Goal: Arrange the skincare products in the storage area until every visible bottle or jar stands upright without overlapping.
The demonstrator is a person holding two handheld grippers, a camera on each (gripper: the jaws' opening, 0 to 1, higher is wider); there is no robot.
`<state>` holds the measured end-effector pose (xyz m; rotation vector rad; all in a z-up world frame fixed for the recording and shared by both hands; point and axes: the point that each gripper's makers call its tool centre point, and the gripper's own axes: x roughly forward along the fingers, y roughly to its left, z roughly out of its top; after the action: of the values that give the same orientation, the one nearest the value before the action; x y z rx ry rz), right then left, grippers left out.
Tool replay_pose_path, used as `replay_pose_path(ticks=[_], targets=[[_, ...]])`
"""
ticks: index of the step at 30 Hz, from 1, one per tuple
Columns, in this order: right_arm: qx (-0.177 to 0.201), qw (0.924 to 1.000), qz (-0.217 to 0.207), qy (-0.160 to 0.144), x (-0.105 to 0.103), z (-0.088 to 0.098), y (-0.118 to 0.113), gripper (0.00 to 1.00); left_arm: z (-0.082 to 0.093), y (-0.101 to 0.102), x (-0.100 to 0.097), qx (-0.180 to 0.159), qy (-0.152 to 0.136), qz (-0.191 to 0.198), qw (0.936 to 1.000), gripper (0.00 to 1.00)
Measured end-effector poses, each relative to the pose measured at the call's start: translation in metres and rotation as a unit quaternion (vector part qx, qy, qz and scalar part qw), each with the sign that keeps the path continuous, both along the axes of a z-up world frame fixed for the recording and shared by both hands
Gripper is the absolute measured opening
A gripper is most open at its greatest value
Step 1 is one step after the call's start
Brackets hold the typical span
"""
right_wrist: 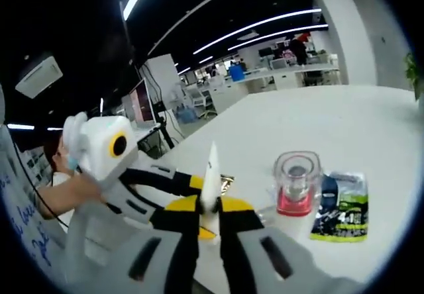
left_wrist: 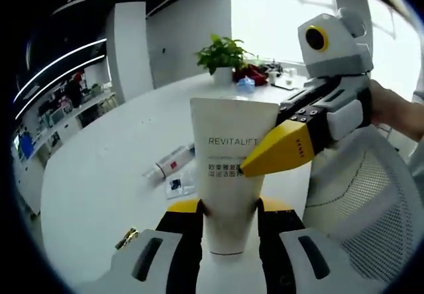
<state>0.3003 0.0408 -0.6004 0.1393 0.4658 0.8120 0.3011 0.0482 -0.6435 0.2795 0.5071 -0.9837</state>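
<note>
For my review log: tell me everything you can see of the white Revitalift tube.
The white tube is a flat, smooth plastic squeeze tube printed REVITALIFT, with smaller lines beneath. It stands cap end down, crimped end up, above the white table. The left gripper clamps its lower end; the right gripper pinches its edge.

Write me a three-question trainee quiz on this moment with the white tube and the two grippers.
1. True or false: the left gripper is shut on the cap end of the white tube.
2. Which printed word can be read on the tube? A) REVITALIFT B) SUNSCREEN C) SHAMPOO
3. Fill in: in the right gripper view, the right gripper pinches the tube's thin flat ____, while a clear jar with a pink base stands on the table beside a flat dark sachet.

Key: 1 true; 2 A; 3 edge.
</note>
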Motion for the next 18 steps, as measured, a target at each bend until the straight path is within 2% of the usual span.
replay_pose_path(ticks=[4, 6, 9, 11, 13, 15, 16, 18], targets=[[-0.002, 0.9995, 0.028, -0.013, -0.001, 0.005, -0.003, 0.08, 0.001, -0.002, -0.005, -0.002, 0.007, -0.020, 0.9998, 0.28], [-0.018, 0.9983, 0.051, -0.021, -0.002, 0.003, -0.002, 0.07, -0.001, -0.003, -0.008, 0.001, 0.019, -0.031, 0.9993, 0.27], [-0.031, 0.9957, 0.076, -0.042, -0.003, 0.005, -0.001, 0.07, 0.000, -0.005, -0.008, -0.001, 0.018, -0.047, 0.9987, 0.27], [-0.038, 0.9939, 0.090, -0.053, -0.005, 0.006, -0.001, 0.07, 0.001, -0.008, -0.011, -0.006, 0.020, -0.073, 0.9971, 0.30], [-0.041, 0.9910, 0.108, -0.069, -0.007, 0.009, -0.001, 0.07, 0.002, -0.010, -0.013, -0.007, 0.021, -0.093, 0.9955, 0.32], [-0.049, 0.9845, 0.139, -0.096, -0.012, 0.011, 0.001, 0.07, 0.003, -0.010, -0.011, 0.000, 0.007, -0.098, 0.9952, 0.26], [-0.057, 0.9842, 0.140, -0.092, -0.012, 0.008, 0.000, 0.07, 0.001, -0.010, -0.010, 0.011, 0.002, -0.107, 0.9942, 0.26], [-0.071, 0.9790, 0.163, -0.100, -0.013, 0.005, -0.001, 0.07, -0.002, -0.012, -0.010, 0.015, 0.006, -0.112, 0.9936, 0.26]])
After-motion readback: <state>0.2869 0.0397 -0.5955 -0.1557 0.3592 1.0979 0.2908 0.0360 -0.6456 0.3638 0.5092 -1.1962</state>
